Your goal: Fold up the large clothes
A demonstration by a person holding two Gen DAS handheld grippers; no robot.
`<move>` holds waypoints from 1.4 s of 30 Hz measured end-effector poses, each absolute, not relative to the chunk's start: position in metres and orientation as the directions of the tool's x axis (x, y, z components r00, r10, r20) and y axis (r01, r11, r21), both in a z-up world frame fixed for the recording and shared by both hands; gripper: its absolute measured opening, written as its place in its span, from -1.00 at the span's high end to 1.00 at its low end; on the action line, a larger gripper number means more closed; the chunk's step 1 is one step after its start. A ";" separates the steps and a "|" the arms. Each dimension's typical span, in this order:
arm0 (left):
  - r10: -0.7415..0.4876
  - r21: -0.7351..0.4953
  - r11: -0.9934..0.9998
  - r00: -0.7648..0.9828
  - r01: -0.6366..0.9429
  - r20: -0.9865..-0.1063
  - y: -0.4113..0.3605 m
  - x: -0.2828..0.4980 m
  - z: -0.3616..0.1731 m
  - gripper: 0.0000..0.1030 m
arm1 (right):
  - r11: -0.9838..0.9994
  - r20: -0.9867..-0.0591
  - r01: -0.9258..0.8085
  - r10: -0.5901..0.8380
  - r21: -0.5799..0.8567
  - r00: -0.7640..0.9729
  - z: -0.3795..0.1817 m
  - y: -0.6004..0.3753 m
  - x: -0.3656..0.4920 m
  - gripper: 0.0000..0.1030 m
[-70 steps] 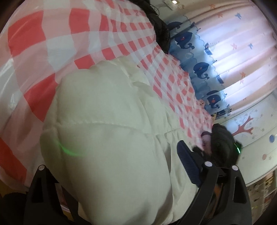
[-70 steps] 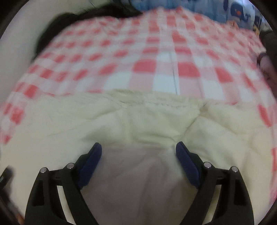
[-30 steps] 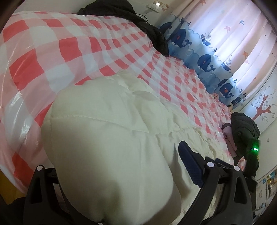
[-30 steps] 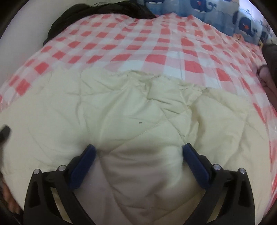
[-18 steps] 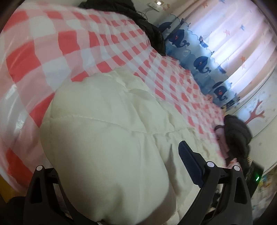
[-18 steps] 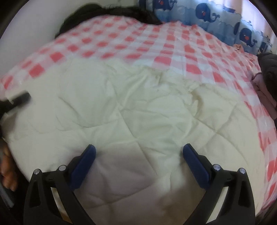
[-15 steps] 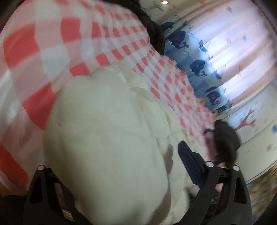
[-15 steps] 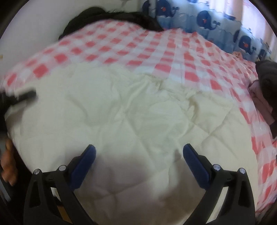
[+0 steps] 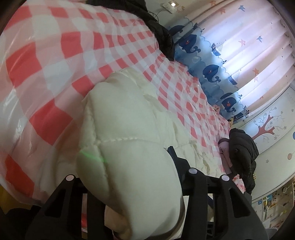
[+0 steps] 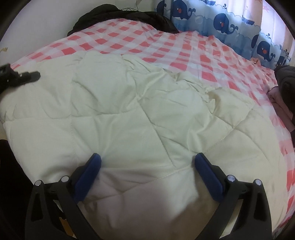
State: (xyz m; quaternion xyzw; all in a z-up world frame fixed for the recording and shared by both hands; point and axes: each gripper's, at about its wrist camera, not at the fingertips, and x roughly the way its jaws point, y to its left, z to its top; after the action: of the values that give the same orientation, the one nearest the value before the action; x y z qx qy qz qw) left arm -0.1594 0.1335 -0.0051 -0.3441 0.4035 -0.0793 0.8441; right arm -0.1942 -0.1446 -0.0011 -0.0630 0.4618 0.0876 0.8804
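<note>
A cream quilted padded garment (image 10: 140,114) lies spread on a red-and-white checked bed cover (image 10: 166,42). In the left wrist view a thick fold of it (image 9: 129,147) bulges up between the fingers of my left gripper (image 9: 127,177), which has closed in around it. My right gripper (image 10: 147,171) is open, its blue pads (image 10: 90,173) wide apart over the garment's near edge. The left gripper's tip (image 10: 22,76) shows at the left edge of the right wrist view.
A black garment (image 10: 119,13) lies at the far side of the bed. A dark jacket over pink clothes (image 9: 241,149) sits at the right. Whale-print curtains (image 9: 212,72) hang behind the bed. The checked cover (image 9: 55,55) stretches to the left.
My left gripper's fingers have closed in on the fold of the garment. My right gripper has pulled back, so more of the spread garment shows; it stays open.
</note>
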 end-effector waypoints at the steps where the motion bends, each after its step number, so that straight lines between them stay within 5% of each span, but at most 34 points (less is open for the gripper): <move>1: -0.405 -0.637 0.758 0.664 -0.141 -0.629 0.132 -0.158 -0.001 0.23 | 0.976 -0.827 -0.215 0.105 -0.019 0.553 0.001 -0.147 -0.194 -0.89; 7: -0.395 -0.599 0.797 0.683 -0.077 -0.614 0.106 -0.160 0.028 0.44 | 0.969 -0.820 -0.242 0.100 -0.048 0.564 -0.002 -0.142 -0.197 -0.89; 15: -0.530 -0.512 0.821 0.675 0.254 -0.514 -0.009 -0.157 0.118 0.50 | 0.969 -0.808 -0.244 0.177 0.043 0.561 -0.004 -0.157 -0.196 -0.89; 20: -0.605 -0.474 0.792 0.606 0.386 -0.517 -0.085 -0.154 0.130 0.54 | 0.899 -0.737 -0.200 0.435 0.391 0.517 0.028 -0.226 -0.213 -0.89; 25: -0.653 -0.404 0.752 0.499 0.521 -0.570 -0.184 -0.165 0.109 0.61 | 0.525 -0.414 -0.017 0.689 0.851 0.595 0.040 -0.370 -0.240 -0.89; 36: -0.551 -0.155 0.703 0.394 0.694 -0.736 -0.301 -0.215 0.026 0.60 | 0.452 -0.344 0.060 0.580 0.890 0.739 0.056 -0.513 -0.257 -0.89; 42: -0.563 -0.137 0.673 0.383 0.727 -0.732 -0.298 -0.219 0.036 0.26 | 0.655 -0.488 -0.082 0.635 0.751 0.599 0.101 -0.472 -0.183 -0.89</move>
State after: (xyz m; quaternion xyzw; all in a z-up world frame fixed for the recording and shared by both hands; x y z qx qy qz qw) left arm -0.2185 -0.2976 0.0358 0.1038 0.3946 -0.3910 0.8250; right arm -0.1829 -0.4720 0.1013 0.3535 0.3910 0.2181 0.8213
